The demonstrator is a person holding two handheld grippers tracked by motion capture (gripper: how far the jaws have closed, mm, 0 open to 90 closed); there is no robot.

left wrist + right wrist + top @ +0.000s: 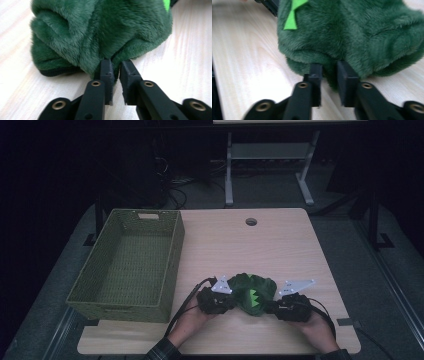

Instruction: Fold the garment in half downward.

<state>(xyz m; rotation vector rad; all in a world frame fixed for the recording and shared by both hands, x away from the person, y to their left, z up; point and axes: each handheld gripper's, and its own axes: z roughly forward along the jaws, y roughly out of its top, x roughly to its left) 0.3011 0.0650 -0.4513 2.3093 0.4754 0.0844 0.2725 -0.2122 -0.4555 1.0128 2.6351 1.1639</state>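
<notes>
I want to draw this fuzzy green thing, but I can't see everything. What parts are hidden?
- Green plush cloth: its full shape; bunched up, high view.
- Its far part: cut off by the top edge, both gripper views.
- Left gripper and right gripper: whether the fingertips still pinch; fur covers them.
- Basket: its floor is dim, high view.

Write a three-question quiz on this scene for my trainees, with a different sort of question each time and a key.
1. True or false: the green plush cloth lies inside the woven basket.
2. Which edge of the table is the basket nearest, seen from the high view? A) left B) right C) far
3. Fill the gap: the left hand-held gripper and the right hand-held gripper sit on opposite ____ of the cloth.

Key: 1 false, it lies on the table between the grippers. 2 A. 3 sides, each with a fold of plush between its jaws and a gap showing beside the pads.
</notes>
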